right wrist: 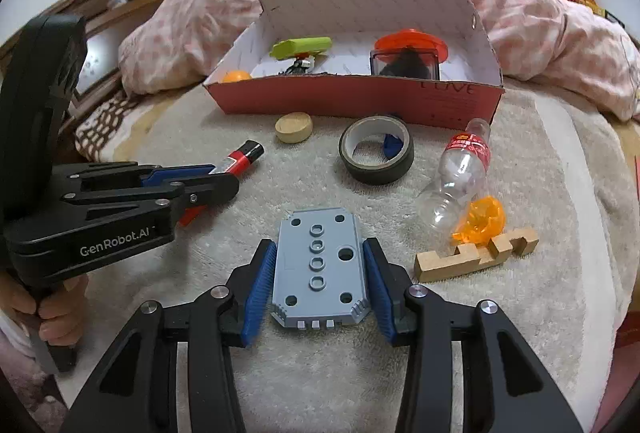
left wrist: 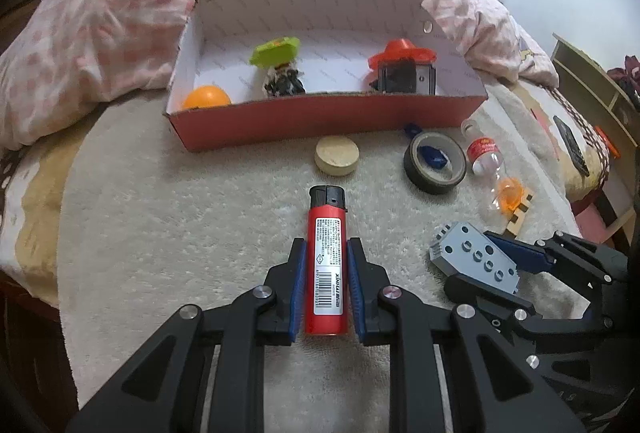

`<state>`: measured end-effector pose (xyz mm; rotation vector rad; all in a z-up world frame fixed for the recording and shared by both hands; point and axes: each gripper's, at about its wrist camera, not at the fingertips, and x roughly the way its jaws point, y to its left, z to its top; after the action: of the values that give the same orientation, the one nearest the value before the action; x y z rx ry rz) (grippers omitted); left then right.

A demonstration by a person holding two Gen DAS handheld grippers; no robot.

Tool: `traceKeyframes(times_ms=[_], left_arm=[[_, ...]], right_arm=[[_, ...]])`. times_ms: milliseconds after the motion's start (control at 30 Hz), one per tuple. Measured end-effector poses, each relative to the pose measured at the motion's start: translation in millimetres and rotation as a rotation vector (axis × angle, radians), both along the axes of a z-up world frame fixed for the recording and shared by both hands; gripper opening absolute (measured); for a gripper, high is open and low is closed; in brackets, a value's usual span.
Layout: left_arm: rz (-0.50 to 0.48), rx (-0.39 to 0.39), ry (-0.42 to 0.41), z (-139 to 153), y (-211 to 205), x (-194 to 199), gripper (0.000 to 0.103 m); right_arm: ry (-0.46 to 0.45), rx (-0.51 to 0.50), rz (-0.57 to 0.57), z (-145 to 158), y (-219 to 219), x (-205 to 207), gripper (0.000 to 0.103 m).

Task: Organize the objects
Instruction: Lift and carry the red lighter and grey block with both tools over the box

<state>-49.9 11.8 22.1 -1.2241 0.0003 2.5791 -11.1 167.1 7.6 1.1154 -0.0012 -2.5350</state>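
The red box (left wrist: 320, 121) sits open at twelve o'clock, ready for clutter. The right gripper (right wrist: 320, 265) brackets the grey plate (right wrist: 318, 265); whether its pads touch, I cannot tell. The left gripper (left wrist: 326, 265) clamps the red lighter (left wrist: 325, 261), presumably to box it.

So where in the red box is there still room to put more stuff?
Inside the red box, bare floor lies between the green-hatted figure and the black cube. The left corner is crowded by the orange ball.
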Motion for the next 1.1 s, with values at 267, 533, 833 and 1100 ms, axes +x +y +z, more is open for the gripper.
traceKeyframes(times_ms=[267,533,833,1100], left_arm=[[0.017,0.016,0.037,17,-6,4,0.019],[0.021,0.022,0.058,30,-8,0,0.019],[0.018,0.027,0.083,45,-7,-10,0.019],[0.014,0.029,0.105,57,-6,-28,0.019]], right_arm=[[0.006,-0.073,0.009,11,5,6,0.045],[0.036,-0.096,0.03,28,4,4,0.045],[0.056,-0.107,0.038,38,8,-10,0.045],[0.07,-0.103,0.04,46,10,-24,0.045]])
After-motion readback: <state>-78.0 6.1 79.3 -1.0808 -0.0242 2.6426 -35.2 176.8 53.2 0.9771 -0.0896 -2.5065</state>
